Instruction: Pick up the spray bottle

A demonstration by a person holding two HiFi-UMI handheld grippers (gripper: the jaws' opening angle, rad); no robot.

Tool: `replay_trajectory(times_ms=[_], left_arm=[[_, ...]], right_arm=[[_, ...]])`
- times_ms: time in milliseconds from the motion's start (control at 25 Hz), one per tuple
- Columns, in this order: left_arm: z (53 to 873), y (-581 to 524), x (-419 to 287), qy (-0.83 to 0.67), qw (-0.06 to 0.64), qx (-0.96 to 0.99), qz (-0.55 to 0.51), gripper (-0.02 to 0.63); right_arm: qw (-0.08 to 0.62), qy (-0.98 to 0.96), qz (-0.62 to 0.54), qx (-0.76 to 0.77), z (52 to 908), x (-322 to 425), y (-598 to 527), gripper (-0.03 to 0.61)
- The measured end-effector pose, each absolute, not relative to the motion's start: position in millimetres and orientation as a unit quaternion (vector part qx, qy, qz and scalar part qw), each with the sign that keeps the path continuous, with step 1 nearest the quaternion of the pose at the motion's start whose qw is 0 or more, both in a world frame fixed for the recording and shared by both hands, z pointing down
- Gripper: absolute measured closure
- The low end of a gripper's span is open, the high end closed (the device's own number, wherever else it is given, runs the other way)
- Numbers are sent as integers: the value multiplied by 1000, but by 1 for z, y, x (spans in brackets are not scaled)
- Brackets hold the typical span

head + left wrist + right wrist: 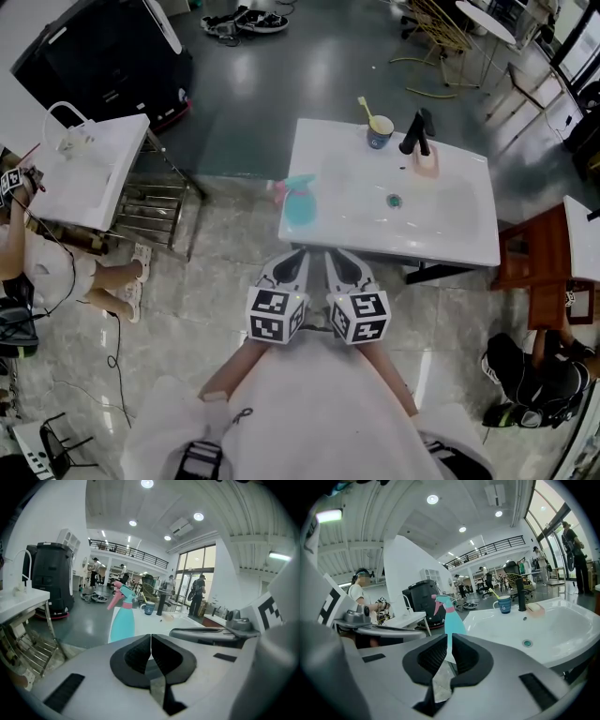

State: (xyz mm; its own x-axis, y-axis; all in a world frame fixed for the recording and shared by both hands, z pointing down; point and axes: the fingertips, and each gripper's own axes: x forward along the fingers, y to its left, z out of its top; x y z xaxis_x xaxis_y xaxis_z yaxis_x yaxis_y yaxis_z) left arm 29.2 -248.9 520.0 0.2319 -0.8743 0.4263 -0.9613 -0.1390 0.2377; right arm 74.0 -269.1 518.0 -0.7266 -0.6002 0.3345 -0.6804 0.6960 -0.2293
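Head view, setting: white ceramic washbasin top (450,239) on a stand, with both grippers side by side in front of its near edge.
Task item: spray bottle with translucent teal plastic body, pink trigger and collar, teal nozzle cap (300,200).
Item location: near left corner of the washbasin top, at the rim and clear of the bowl.
Item posture: upright, standing on its own base, nothing touching it.
Item build: body flares wide at the base and tapers to a narrow neck under the pink collar; trigger juts out to one side.
Handling estimate: the neck below the collar looks like the slimmest place to grip; the smooth body may slip.
Left gripper (296,255): black pads pressed together, nothing between them; the bottle stands just beyond its tips and slightly left of its line.
Right gripper (336,256): pads together with only a hairline seam, empty; the bottle shows straight past its tips.
Done so far: nothing visible beyond both grippers being near the bottle; no contact, bottle not lifted.
Left to do: spread one pair of pads, move in around the bottle, close, lift.
Other items on basin: blue cup holding a yellow toothbrush (380,132), black tap (417,132), pink soap bar (427,162), all at the far side, well apart from the bottle.
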Motion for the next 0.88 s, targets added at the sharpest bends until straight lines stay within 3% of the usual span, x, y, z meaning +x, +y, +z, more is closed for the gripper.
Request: replay_trajectory(times_ms=[600,640,720,880], left_arm=[[522,-285,-24,-637,234,731,70,588],[523,-288,-28,-638,238,729,69,588],[526,-294,-35,-641,245,724,67,588],[532,-303,-45,-646,254,717,67,588]], right_arm=[[126,-920,139,344,508,34,-313,548],[127,-921,139,341,508,30,-317,538],[133,-923,143,333,510,24,-322,449],[138,-924,142,326,513,14,-334,412]])
